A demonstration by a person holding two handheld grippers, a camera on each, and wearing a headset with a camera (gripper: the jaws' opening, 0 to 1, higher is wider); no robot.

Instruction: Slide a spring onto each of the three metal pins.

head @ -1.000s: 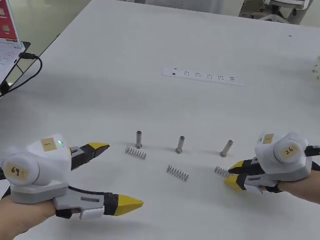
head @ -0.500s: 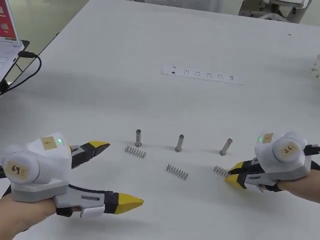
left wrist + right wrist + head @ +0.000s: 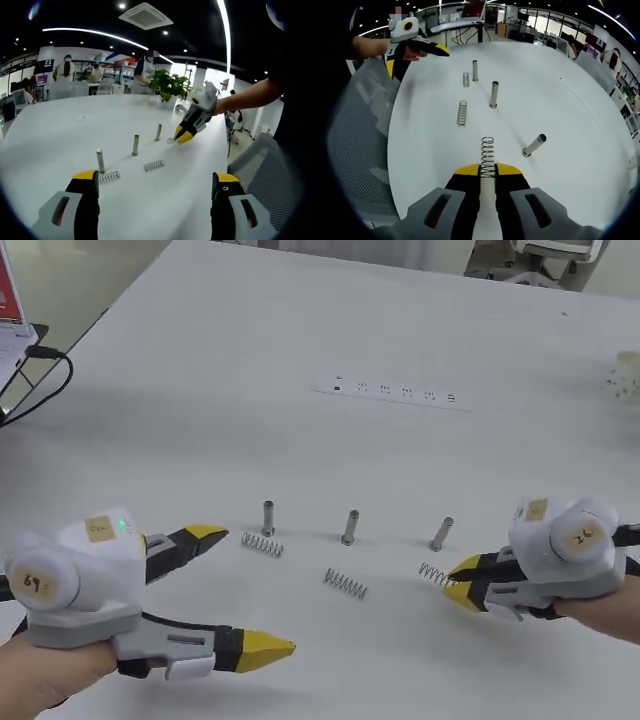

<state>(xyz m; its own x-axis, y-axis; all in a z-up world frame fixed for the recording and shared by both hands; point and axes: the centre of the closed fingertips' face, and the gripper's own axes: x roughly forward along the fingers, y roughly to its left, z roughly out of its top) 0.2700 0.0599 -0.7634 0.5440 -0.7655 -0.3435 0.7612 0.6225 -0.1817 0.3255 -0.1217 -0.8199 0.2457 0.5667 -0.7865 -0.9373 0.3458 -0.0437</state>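
Observation:
Three metal pins stand in a row on the white table: left pin (image 3: 268,517), middle pin (image 3: 350,526), and right pin (image 3: 441,533), which leans. One spring lies in front of each: left spring (image 3: 261,544), middle spring (image 3: 345,583), right spring (image 3: 433,573). My right gripper (image 3: 458,583) sits low at the right spring's near end. In the right gripper view the yellow tips of the right gripper (image 3: 488,170) pinch the end of that spring (image 3: 487,150). My left gripper (image 3: 248,590) is wide open in front of the left spring (image 3: 108,176), with nothing between its tips.
A white power strip (image 3: 395,393) lies farther back on the table (image 3: 200,390). A black cable (image 3: 45,390) and a laptop corner sit at the far left edge. Office chairs stand beyond the far edge.
My right gripper has edged left onto the right spring's end and its jaws have narrowed. The left gripper has barely moved. The head camera has shifted slightly.

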